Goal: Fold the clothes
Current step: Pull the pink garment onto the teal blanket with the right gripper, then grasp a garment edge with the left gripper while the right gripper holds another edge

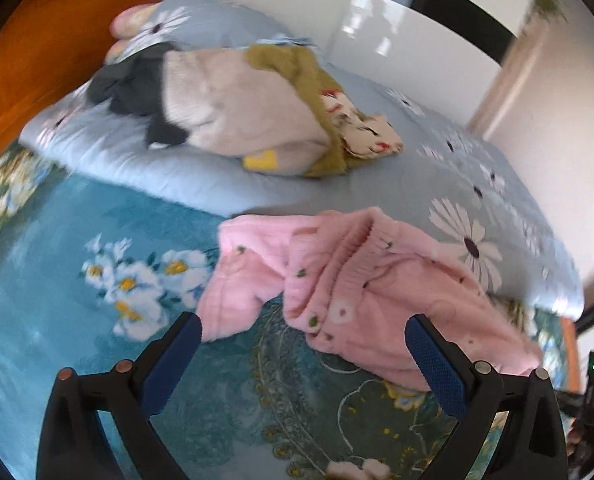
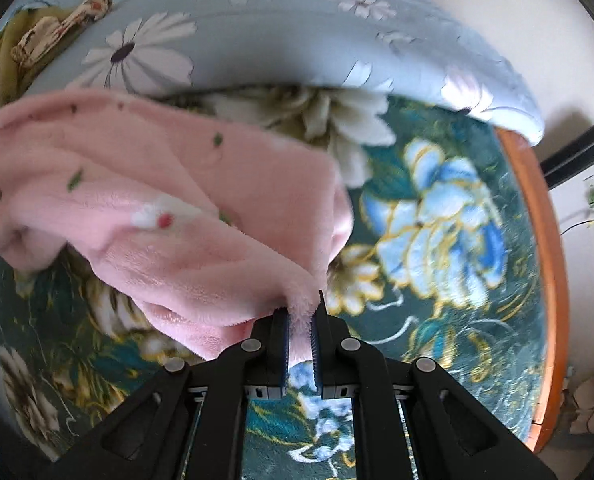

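Pink fleece garment [image 1: 361, 292] lies crumpled on the teal floral blanket [image 1: 57, 280], its far edge up against the fold of a pale blue daisy quilt [image 1: 477, 184]. Small green leaf and flower prints on the pink cloth; a row of buttons shows near its front edge in the left wrist view. Left gripper [image 1: 301, 364] hangs above the blanket, pointing down at it, jaws spread wide, nothing between the blue pads [image 1: 173, 364]; the right-hand pad overlaps the garment's near edge in the view, contact cannot be told. Right gripper [image 2: 300, 320] points steeply down, jaws narrow and pinched on a corner of the pink garment [image 2: 177, 208]; a tuft of fleece bunches up between the pads [image 2: 283, 340], and the cloth runs away from the grip to the upper left, draped over the blanket [image 2: 437, 220]. On the quilt, farther back, a loose pile of other clothes [image 1: 233, 108]: beige, dark grey, olive, and a cream printed piece. Orange wooden headboard [image 1: 49, 40] behind the pile. Orange wooden bed edge [image 2: 545, 240] borders the blanket on the right of the right wrist view, pale floor beyond. Both views blurred.
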A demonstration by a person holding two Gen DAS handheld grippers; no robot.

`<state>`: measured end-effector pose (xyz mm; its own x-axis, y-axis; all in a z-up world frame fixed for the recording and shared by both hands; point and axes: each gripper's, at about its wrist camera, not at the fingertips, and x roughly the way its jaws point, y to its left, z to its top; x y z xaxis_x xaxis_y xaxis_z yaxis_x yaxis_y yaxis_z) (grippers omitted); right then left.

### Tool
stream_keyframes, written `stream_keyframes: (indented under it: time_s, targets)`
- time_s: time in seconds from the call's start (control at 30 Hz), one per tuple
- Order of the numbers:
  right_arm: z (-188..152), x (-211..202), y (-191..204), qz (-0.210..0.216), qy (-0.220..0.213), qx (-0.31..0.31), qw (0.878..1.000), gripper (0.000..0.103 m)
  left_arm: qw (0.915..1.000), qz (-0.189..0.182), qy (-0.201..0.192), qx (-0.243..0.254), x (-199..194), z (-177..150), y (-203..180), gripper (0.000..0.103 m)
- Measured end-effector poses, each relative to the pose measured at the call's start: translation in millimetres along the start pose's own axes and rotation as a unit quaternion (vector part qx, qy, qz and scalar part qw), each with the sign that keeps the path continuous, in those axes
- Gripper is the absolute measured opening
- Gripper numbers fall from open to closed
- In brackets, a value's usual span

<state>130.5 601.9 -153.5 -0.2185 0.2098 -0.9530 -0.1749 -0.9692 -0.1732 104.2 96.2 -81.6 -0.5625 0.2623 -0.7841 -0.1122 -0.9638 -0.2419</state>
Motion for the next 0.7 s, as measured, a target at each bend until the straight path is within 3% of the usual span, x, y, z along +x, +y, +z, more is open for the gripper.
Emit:
stream_keyframes:
  time_s: [0.2,0.33,0.57,0.7]
  targets:
    - [2,-36,8,0.036,-0.021,-0.037,0.998,0.017,0.9975,-0.015,0.018,0.066,37,17,-30,0.101]
    - [12,-59,16,0.058,-0.057,-0.074,0.994,0.034,0.9956,-0.035,0.025,0.083,62,29,-44,0.093]
    - [30,-61,20,0.082,-0.063,-0.059,0.993,0.034,0.9915,-0.020,0.051,0.118,107,55,-63,0.087]
    - [30,-57,25,0.090,-0.057,-0.049,0.993,0.034,0.9878,-0.016,0.082,0.131,129,53,-71,0.078]
